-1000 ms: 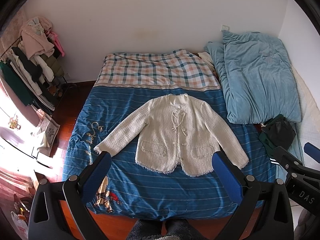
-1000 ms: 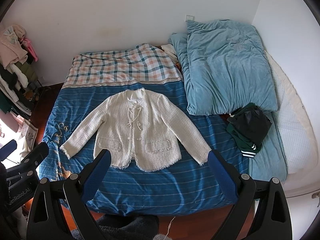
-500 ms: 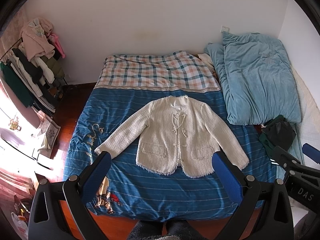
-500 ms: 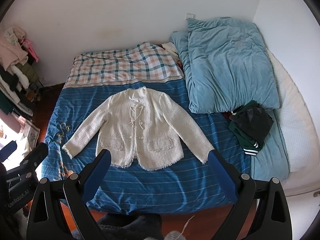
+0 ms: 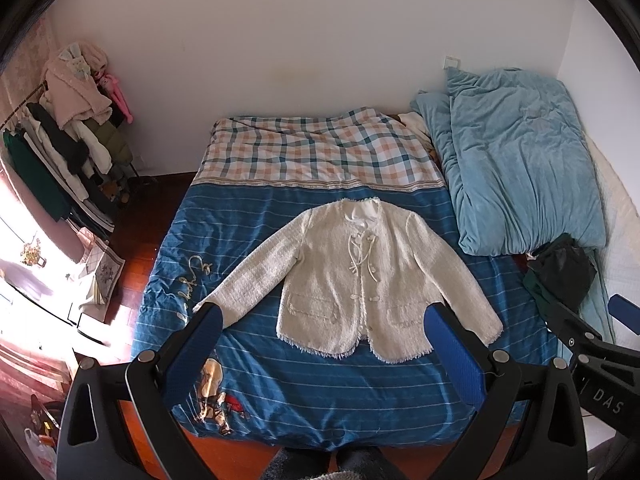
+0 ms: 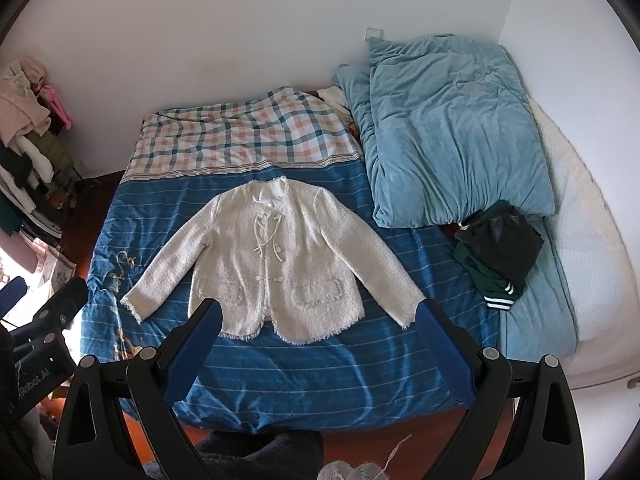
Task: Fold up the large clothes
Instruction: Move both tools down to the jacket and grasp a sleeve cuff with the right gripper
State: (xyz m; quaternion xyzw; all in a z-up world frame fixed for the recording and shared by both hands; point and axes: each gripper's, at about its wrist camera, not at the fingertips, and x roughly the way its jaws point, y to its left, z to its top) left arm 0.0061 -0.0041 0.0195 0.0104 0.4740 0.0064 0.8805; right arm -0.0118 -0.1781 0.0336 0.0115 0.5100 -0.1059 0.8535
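— Where does the cream tweed jacket with the fringed hem (image 5: 360, 276) sit, and why there?

— Front up on the blue striped bedspread (image 5: 304, 392), near the middle of the bed, sleeves angled out to either side and apart from the body. Laid flat like that, every edge can be reached, which probably suits a fold that starts with the sleeves.

— And the grippers?

— The left gripper (image 5: 324, 352) hangs above the foot of the bed, blue pads spread wide, nothing between them. The right gripper (image 6: 318, 348) does likewise – jaws wide apart, empty, well clear of the cloth.

— So nothing is folded yet?

— No crease shows. The rumpled light-blue duvet (image 6: 452, 128) and the dark green garment pile (image 6: 498, 248) lie off to the right, leaving the jacket free.
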